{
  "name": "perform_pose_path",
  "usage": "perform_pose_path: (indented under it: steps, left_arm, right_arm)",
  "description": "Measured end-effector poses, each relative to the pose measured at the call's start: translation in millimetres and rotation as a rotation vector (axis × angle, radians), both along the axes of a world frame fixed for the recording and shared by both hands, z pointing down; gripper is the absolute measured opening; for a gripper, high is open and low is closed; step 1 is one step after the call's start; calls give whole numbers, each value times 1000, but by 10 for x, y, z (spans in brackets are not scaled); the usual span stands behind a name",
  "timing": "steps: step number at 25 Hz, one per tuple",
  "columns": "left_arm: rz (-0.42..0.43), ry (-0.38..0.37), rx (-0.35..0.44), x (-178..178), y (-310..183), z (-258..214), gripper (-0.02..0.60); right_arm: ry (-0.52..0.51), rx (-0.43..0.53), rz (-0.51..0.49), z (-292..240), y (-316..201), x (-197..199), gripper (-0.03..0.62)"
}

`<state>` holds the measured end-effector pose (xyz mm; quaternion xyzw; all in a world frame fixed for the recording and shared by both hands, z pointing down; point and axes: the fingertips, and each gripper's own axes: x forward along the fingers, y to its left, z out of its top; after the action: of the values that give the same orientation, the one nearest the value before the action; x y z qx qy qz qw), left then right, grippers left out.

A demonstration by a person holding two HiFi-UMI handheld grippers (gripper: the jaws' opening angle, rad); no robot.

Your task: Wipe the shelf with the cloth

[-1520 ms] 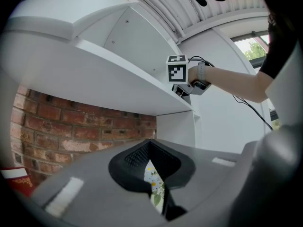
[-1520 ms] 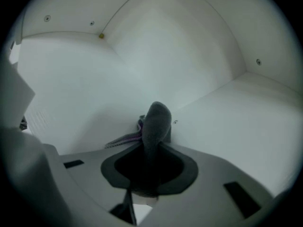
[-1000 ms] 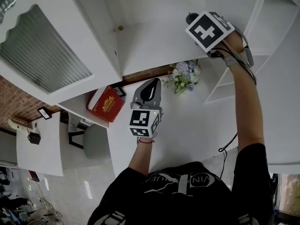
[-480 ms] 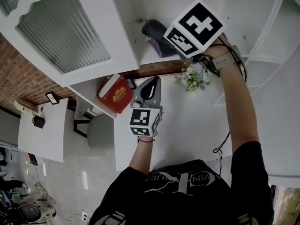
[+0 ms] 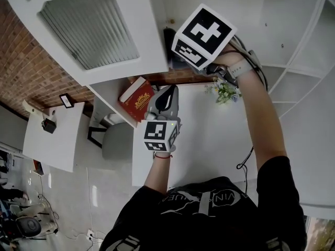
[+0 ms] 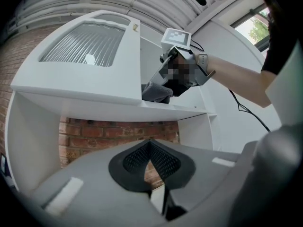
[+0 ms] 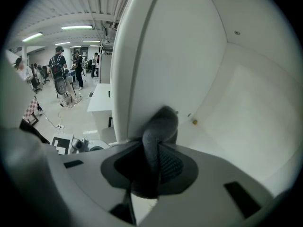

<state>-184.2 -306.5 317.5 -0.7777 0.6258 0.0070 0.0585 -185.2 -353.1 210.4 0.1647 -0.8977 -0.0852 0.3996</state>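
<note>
A dark grey cloth sits pinched between the jaws of my right gripper, bunched against the left inner wall of the white shelf. In the head view the right gripper is raised into the shelf compartment, its marker cube uppermost, and the cloth shows at the cube's left edge. From the left gripper view the cloth rests on the shelf board. My left gripper hangs lower, over the desk, shut with nothing in it.
The cabinet door with ribbed glass stands open at the left. Below are a red book, a small bunch of flowers, the white desk and a grey chair. A brick wall lies behind the desk.
My right gripper has slid the cloth leftward along the shelf to its left wall. The left gripper has stayed where it was.
</note>
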Motion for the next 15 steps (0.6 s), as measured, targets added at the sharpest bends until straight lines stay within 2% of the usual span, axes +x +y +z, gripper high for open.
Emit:
perform_pose_path:
  steps: [7, 15]
  left_arm:
    - [23, -10, 22, 102, 31, -85, 12]
    - [44, -26, 47, 225, -13, 67, 12]
  right_arm:
    - [-9, 28, -8, -6, 86, -107, 91]
    - [-40, 51, 62, 54, -73, 121, 91]
